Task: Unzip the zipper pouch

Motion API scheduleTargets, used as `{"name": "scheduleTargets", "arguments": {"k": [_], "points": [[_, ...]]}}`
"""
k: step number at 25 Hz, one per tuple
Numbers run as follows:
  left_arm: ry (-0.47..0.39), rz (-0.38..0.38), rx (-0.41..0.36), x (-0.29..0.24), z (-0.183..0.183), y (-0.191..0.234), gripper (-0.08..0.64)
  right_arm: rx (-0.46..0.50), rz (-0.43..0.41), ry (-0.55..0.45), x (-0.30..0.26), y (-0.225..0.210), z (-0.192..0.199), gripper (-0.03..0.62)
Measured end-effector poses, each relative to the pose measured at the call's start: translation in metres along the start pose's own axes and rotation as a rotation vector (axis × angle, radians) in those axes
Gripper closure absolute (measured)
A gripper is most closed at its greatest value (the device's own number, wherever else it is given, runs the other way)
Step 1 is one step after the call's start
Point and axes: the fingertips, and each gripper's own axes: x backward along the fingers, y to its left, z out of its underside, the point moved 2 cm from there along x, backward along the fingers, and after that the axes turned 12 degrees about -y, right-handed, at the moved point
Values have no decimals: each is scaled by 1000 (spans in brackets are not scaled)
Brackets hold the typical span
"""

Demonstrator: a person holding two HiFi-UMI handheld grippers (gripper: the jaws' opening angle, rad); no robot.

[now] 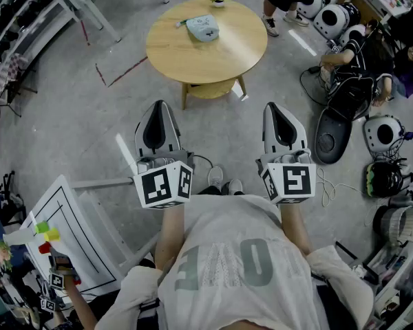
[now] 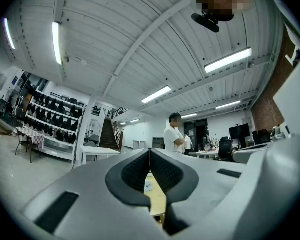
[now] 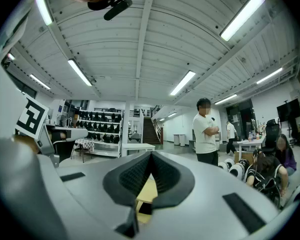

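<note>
pouch: pale blue-grey zipper pouch (image 1: 202, 27), rounded, lying flat on round wooden table (image 1: 193, 64), top centre of head view | left gripper (image 1: 158, 106): jaws closed, empty | right gripper (image 1: 274, 106): jaws closed, empty | both well apart from pouch

Pouch (image 1: 202, 27) on round table (image 1: 193, 59); plant pot (image 1: 219, 0) behind it at far edge.

Pale printed T-shirt (image 1: 234, 267); white left gripper (image 1: 158, 105) and right gripper (image 1: 276, 108), black-and-white marker cubes (image 1: 164, 185).
</note>
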Motion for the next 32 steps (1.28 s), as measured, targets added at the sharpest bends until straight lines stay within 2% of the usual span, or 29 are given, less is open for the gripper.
{"name": "scheduleTargets", "arguments": {"k": [5, 10, 17, 20, 26, 32], "points": [[4, -17, -9, 5, -1, -1, 531, 0, -18, 3, 3, 0, 1, 563], [-1, -41, -13, 11, 1, -2, 531, -53, -47, 6, 7, 0, 8, 563], [9, -80, 27, 18, 14, -7, 531, -99, -125, -2, 2, 3, 18, 563], [-4, -66, 31, -2, 21, -5, 531, -84, -140, -1, -7, 0, 22, 563], [-39, -9, 52, -66, 39, -16, 531, -54, -79, 3, -38, -38, 35, 563], [-13, 24, 76, -148, 74, -11, 531, -44, -48, 3, -109, -69, 52, 563]]}}
